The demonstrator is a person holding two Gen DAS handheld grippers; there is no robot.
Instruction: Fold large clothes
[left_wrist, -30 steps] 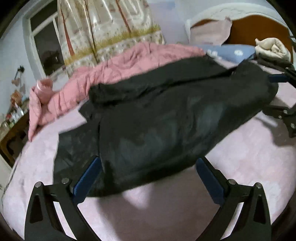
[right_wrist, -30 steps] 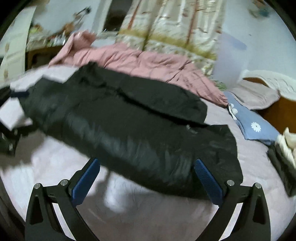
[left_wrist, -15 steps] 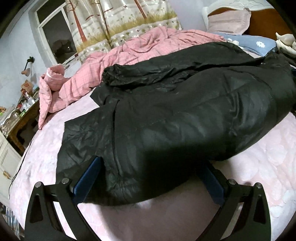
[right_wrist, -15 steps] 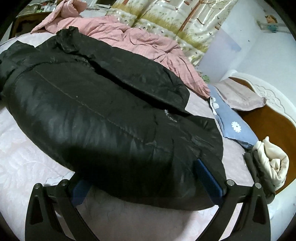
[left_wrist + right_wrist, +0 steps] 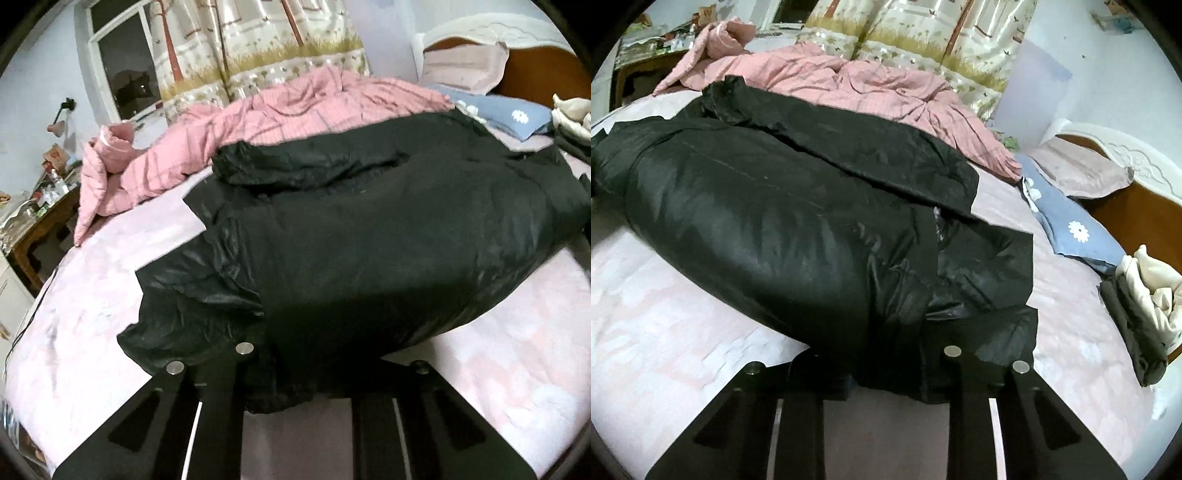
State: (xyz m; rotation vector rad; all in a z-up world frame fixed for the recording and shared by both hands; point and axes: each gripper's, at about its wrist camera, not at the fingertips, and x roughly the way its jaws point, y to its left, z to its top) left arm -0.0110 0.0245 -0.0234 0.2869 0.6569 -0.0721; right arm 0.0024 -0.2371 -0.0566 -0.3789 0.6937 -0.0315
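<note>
Jacket: black puffer jacket (image 5: 369, 240) fills mid-frame on the pink bed (image 5: 92, 288).
Tongs: left gripper (image 5: 291, 384) and right gripper (image 5: 886, 384) each pinch its near hem, lower centre.
Tip: likely lift both ends level, folding away evenly.

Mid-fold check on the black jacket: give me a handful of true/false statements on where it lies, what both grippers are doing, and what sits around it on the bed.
1. The black jacket lies on the pink bedsheet. True.
2. The left gripper hangs open, clear of the jacket. False: it is closed on the jacket's near edge, fabric bunched over the fingers.
3. The right gripper is closed on the jacket's near edge. True.
4. The pink quilt lies on top of the jacket. False: it is heaped behind the jacket, on the curtain side.
5. A blue pillow with a white flower lies near the headboard. True.
6. The jacket is red. False: it is black.
</note>
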